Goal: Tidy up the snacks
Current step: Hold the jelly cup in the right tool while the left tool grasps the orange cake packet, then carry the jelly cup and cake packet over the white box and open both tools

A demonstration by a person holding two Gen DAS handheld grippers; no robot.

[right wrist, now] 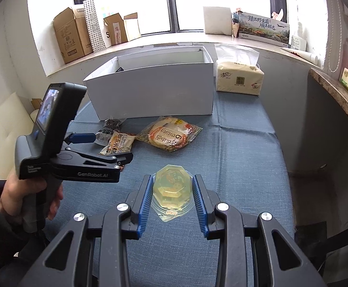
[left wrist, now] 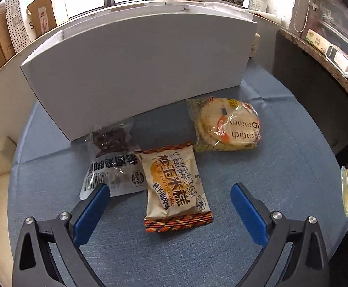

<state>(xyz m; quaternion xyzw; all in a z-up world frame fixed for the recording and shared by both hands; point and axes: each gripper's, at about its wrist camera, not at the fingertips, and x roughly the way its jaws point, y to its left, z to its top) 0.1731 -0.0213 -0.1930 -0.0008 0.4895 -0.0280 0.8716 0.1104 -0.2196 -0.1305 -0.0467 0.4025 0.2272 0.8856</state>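
Note:
A cream and orange corn cake packet (left wrist: pixel 176 186) lies on the blue cloth between the fingers of my open left gripper (left wrist: pixel 171 191). A clear bag of dark snack (left wrist: pixel 111 157) lies to its left, a round cracker pack (left wrist: pixel 226 124) to its right. Behind them stands a white box (left wrist: pixel 135 71), open on top (right wrist: pixel 154 83). My right gripper (right wrist: pixel 171 186) is shut on a clear yellow jelly cup (right wrist: pixel 172 191), held above the cloth. The left gripper (right wrist: pixel 97 148) also shows in the right wrist view, over the corn cake packet (right wrist: pixel 119 143).
A tissue pack (right wrist: pixel 239 76) sits right of the box. Cardboard boxes (right wrist: pixel 73 35) stand on the windowsill. A stone counter edge (right wrist: pixel 336 95) runs along the right. A cream sofa (right wrist: pixel 4 124) lies left of the table.

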